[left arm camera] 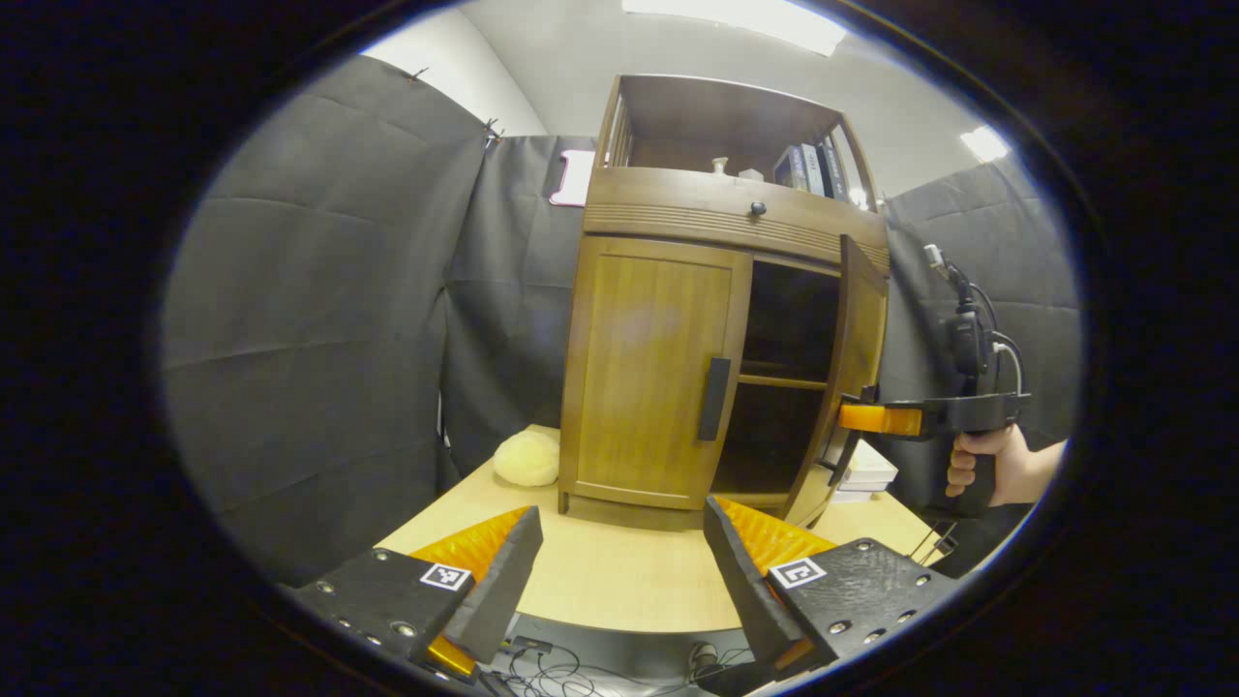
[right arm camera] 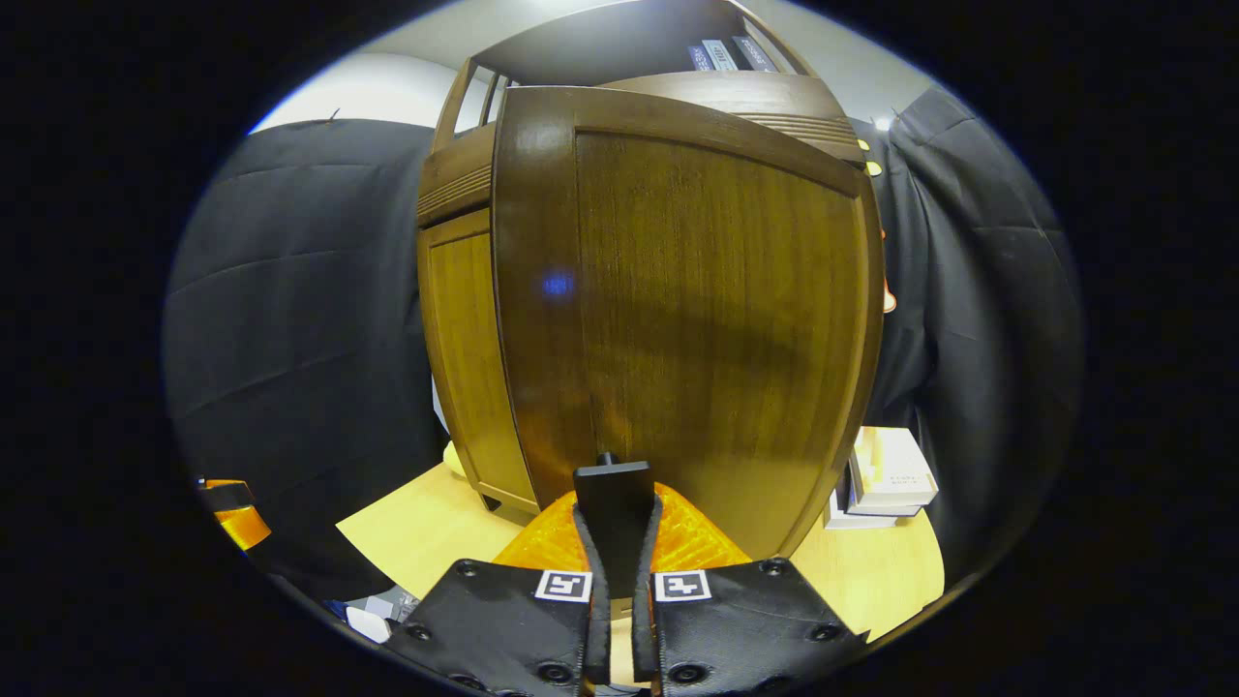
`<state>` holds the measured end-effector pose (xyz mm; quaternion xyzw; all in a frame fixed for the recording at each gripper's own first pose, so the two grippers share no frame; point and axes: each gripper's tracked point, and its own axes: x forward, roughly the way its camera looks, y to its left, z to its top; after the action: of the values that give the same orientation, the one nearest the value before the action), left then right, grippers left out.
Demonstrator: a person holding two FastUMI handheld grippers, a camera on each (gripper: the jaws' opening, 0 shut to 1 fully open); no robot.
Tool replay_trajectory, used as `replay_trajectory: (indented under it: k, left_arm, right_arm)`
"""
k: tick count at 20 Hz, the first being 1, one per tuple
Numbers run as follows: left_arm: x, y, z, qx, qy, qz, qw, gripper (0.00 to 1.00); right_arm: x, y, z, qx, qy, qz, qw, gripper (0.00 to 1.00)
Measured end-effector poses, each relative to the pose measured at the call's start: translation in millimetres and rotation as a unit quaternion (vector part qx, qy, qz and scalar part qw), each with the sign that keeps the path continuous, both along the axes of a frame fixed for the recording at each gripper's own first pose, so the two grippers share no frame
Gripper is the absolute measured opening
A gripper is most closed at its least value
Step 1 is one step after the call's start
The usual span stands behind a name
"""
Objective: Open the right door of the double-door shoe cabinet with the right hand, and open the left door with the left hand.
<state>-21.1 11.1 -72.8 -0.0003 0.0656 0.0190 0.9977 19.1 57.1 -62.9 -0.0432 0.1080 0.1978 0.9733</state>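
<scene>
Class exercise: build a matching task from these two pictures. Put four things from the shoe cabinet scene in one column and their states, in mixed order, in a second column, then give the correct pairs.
Things
1. right door
2. left door
3. left tool
4. right tool

States
A. fingers spread wide, holding nothing
B. closed flat against the cabinet
C. swung partly open
D. fingers clamped on the door handle

Pairs: 1-C, 2-B, 3-A, 4-D
</scene>
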Motion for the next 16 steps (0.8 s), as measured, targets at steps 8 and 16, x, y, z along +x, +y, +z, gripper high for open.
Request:
replay_trajectory:
  k: [8, 16]
  left_arm:
    - [-0.6, -12.8, -3.3, 0.001, 0.001, -0.027, 1.0, 0.96]
    - [1.0, -25.0, -5.1, -0.002, 0.008, -0.052, 0.999, 0.96]
  right_arm:
    - [-0.8, -1.1, 7.3, 0.004, 0.003, -0.011, 1.0, 0.1]
    - [-5.1, -15.2, 9.5, 0.026, -0.001, -0.019, 0.999, 0.1]
